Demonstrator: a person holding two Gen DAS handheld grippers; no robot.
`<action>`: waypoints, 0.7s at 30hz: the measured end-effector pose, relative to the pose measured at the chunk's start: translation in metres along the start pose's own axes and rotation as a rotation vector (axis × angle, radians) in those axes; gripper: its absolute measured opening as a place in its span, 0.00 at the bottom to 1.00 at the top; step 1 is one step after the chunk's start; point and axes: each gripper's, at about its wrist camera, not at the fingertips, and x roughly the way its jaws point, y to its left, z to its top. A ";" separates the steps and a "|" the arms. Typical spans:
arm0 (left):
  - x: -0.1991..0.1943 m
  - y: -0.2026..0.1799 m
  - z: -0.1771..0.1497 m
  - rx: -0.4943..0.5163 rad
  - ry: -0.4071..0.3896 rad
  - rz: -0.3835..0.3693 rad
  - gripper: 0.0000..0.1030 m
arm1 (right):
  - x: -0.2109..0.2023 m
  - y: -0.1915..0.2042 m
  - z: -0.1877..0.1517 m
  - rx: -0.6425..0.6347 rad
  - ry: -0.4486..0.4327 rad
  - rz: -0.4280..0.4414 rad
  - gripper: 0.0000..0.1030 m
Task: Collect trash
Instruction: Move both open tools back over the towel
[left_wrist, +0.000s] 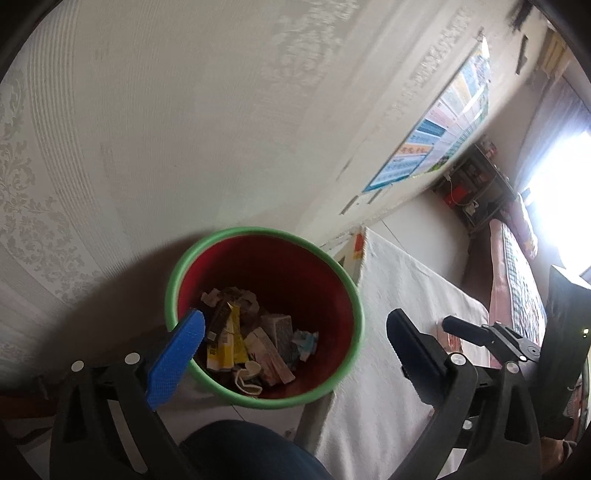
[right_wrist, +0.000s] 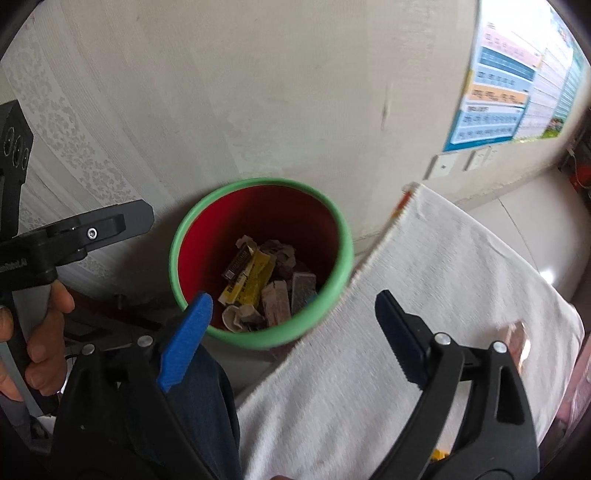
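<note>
Your left gripper (left_wrist: 295, 332) and right gripper (right_wrist: 293, 314) hover over the bin (right_wrist: 343, 236), jaws released; trash (left_wrist: 251, 339) lies inside.

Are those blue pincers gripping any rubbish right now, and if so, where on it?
No. The left gripper and right gripper both stand open and empty above the bin; the trash lies inside it.
</note>
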 end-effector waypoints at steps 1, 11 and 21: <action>-0.001 -0.006 -0.004 0.008 0.003 -0.006 0.92 | -0.006 -0.003 -0.005 0.007 -0.004 -0.006 0.86; 0.002 -0.063 -0.036 0.111 0.043 -0.046 0.92 | -0.044 -0.054 -0.068 0.118 -0.009 -0.088 0.87; 0.020 -0.132 -0.071 0.226 0.109 -0.106 0.92 | -0.070 -0.113 -0.135 0.235 0.013 -0.173 0.87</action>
